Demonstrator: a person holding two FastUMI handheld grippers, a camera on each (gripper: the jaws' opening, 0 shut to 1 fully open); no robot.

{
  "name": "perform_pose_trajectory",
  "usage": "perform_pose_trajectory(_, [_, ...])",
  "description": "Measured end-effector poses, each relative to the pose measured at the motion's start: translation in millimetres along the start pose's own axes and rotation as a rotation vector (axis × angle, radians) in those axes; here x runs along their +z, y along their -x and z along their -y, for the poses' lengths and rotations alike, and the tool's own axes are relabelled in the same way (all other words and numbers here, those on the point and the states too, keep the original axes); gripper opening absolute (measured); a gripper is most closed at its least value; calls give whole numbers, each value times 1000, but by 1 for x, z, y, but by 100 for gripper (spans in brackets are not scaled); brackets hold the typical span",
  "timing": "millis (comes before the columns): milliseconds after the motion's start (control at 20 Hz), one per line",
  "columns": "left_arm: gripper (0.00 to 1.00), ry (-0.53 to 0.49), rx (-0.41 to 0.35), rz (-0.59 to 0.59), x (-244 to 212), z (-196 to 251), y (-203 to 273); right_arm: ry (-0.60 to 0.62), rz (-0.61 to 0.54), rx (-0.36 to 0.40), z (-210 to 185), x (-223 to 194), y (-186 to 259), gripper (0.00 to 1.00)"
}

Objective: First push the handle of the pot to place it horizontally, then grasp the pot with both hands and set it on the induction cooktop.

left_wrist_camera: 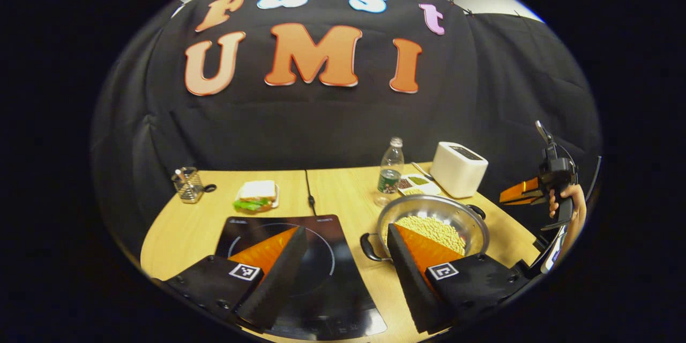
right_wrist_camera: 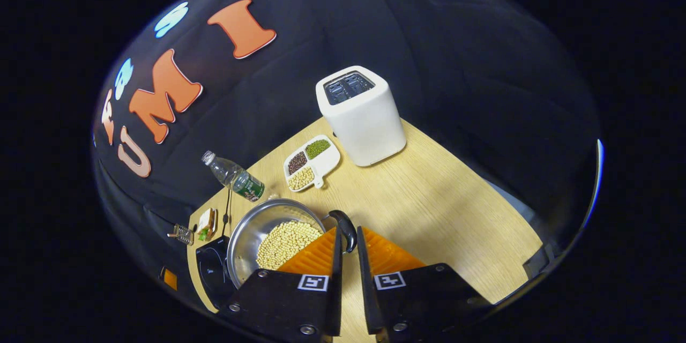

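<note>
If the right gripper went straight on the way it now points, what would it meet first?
Most likely the pot's handle, which lies just ahead of the right gripper, in line with the narrow gap between its fingers; depth is hard to judge.

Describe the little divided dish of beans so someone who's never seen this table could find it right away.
Start at the white toaster at the back of the wooden table. Just beside it, between toaster and water bottle, lies the small white divided dish. Its three compartments hold green, dark and pale beans, unlike the steel pot of pale beans alone.
</note>
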State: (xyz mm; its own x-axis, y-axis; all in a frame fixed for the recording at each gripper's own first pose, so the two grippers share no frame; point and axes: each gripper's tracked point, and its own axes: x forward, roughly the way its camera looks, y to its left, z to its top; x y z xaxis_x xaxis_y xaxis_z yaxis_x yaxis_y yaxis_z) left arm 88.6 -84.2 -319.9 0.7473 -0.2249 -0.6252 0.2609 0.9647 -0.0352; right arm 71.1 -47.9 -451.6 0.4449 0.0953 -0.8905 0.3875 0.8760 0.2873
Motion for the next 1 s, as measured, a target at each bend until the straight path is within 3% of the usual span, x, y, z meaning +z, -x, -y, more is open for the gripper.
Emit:
perform_pose_trajectory(150, [97,29,-41,-98,-19,16,-30,88,-9,40,-17,-9,4,31])
perform_pose_trajectory(200, [96,45,-60,-131,-25,23,-39,111,-14,51,-21,-12,4,27])
perform_pose_trajectory(250, [98,56,-68,-166,-31,28,-47,127,-17,59,-27,-13,1,48])
perform_pose_trajectory(350, [98,60,-76,-227,-46,36,-65,155,-9,62,-34,-13,-1,62])
perform_pose_trajectory(550, [98,85,-69,-318,-73,42,-93,218,-9,52,-38,-19,-6,69])
perform_pose_trajectory(600, [98,102,-68,-335,-79,42,-98,225,-11,49,-40,-20,-8,60])
perform_pose_trajectory(650, [97,121,-73,-345,-86,43,-104,235,-9,45,-41,-22,-11,71])
perform_pose_trajectory(1000, [94,182,-68,-383,-108,50,-127,313,-14,-6,-36,-30,-32,80])
